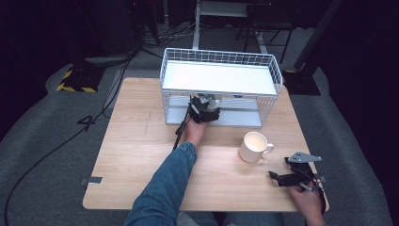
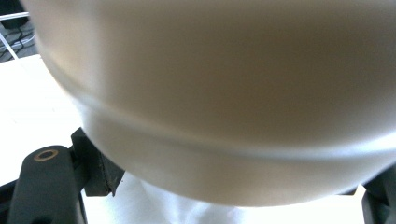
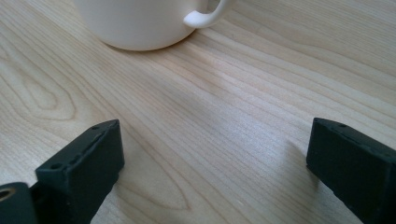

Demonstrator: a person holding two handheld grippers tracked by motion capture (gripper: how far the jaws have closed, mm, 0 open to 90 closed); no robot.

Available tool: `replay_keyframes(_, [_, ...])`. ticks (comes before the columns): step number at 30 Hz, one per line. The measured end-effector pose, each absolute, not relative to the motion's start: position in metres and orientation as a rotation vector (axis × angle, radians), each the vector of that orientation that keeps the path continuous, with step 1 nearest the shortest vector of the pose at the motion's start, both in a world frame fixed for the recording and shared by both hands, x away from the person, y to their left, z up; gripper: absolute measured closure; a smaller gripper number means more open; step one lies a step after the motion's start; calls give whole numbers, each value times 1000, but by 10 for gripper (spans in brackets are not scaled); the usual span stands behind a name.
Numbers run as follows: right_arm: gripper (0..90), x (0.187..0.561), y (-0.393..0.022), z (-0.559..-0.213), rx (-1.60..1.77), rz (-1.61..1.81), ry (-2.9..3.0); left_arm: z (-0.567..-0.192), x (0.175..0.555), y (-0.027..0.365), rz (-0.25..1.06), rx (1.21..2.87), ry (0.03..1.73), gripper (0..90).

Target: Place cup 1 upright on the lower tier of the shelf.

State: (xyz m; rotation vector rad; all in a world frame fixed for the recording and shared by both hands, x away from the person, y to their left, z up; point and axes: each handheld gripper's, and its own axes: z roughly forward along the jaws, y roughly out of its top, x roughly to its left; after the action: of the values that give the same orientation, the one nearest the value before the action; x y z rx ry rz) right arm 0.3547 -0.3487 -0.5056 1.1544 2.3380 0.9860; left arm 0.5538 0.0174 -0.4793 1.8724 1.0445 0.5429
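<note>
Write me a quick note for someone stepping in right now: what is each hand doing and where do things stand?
Left gripper: reaching into the lower level of the white wire rack, jaws shut on a pale rounded object that sits too close to its camera to identify.
Right gripper: jaws open, holding nothing, resting low over the wooden table near its right front corner.
Cream mug: upright on the table, handle to the right, just ahead of the right gripper, untouched.
Done: the pale object is at the rack.
Left: probably releasing it, then the mug.
</note>
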Motion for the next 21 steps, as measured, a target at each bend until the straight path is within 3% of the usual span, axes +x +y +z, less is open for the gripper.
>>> replay_keyframes(11, [42, 355, -349, -506, 1154, 986, 2338, -476, 557, 15, 531, 1907, 1047, 181])
replay_keyframes(21, [42, 355, -349, -506, 1154, 986, 2338, -471, 554, 13, 538, 1894, 1040, 115])
